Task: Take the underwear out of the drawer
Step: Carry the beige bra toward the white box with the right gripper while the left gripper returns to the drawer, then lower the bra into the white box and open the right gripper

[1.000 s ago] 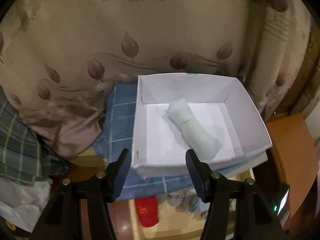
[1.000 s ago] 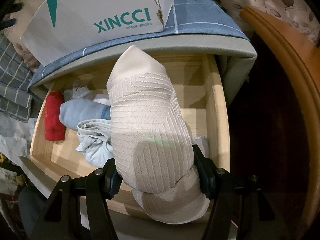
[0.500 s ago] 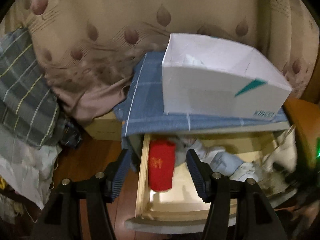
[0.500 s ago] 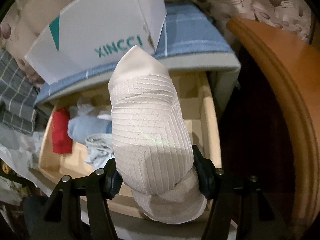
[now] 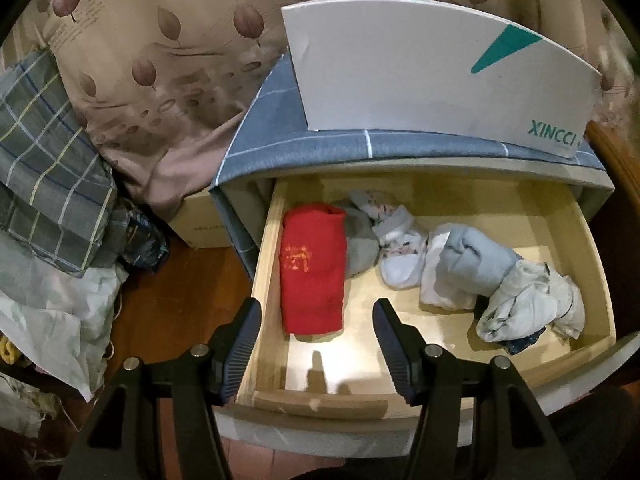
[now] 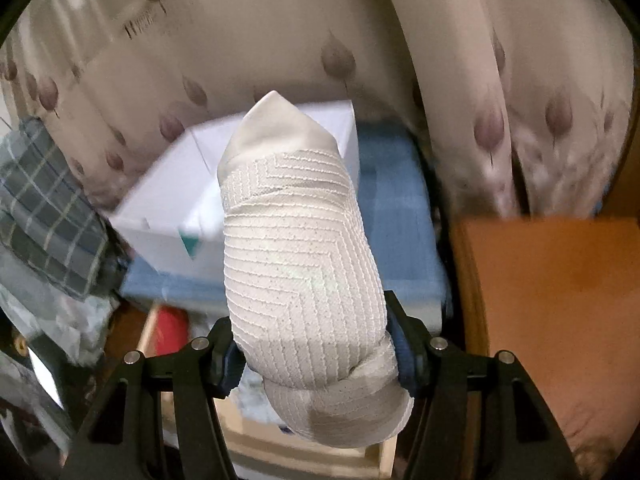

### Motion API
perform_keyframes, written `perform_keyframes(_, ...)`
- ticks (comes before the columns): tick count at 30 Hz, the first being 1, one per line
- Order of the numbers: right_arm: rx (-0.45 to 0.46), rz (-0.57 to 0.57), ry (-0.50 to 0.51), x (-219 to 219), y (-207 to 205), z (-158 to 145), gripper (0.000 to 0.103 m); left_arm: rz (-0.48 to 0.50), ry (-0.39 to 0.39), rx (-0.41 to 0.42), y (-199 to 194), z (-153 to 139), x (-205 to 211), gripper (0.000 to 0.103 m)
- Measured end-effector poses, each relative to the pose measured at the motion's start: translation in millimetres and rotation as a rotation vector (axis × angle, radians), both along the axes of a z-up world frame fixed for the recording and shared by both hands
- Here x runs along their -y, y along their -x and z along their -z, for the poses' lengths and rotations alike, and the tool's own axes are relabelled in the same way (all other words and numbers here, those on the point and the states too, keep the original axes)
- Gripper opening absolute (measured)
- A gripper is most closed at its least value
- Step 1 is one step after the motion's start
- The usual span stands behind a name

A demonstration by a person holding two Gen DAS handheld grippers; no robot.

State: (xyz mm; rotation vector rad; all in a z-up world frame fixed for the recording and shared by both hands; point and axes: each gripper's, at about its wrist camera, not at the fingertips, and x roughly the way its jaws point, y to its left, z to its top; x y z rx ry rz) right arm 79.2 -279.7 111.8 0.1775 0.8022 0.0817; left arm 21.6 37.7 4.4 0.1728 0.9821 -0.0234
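I see warm, dim indoor light in both views; the pale wooden open drawer (image 5: 432,312) floor is the brightest patch in my left wrist view, with a soft glare near its front and two short dark shadows on it; that view is sharp; my right wrist view is smeared by motion blur across the leaf-printed beige curtain (image 6: 520,100) and white cardboard box (image 6: 168,208); the cream ribbed rolled garment (image 6: 300,272) stays crisp; fisheye bending and black vignette ring both frames.

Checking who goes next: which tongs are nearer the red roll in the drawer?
Left. The left tongs hang open just over the red roll in the drawer; the right tongs, shut on a cream roll, are raised toward the white box.
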Motion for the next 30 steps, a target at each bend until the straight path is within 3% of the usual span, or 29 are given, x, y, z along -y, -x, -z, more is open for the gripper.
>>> perform_keyframes(4, 0.053, -0.014, -0.023, -6.7, -31.3, -41.3, 0.057, -0.024, 0.047, -0.006, -0.1, 2.4, -7.7, 0.059)
perform_keyframes(9, 0.045, -0.037, -0.012, -29.1, -72.3, -56.5, 0.057, -0.077, 0.115, -0.021, -2.8, 5.6, -21.7, 0.059)
perform_keyframes(18, -0.162, -0.046, 0.069, -68.8, -154.7, -0.4, 0.057, -0.117, 0.186, -0.043, -5.8, 10.1, -34.2, 0.059)
perform_keyframes(22, -0.246, -0.05, 0.084, -77.5, -173.0, 26.9, 0.058, -0.119, 0.198, -0.041, -6.3, 9.7, -35.5, 0.059)
perform_keyframes(30, -0.324, -0.035, 0.117, -84.9, -183.0, 55.5, 0.061, -0.112, 0.204, -0.049, -9.0, 11.3, -35.2, 0.059)
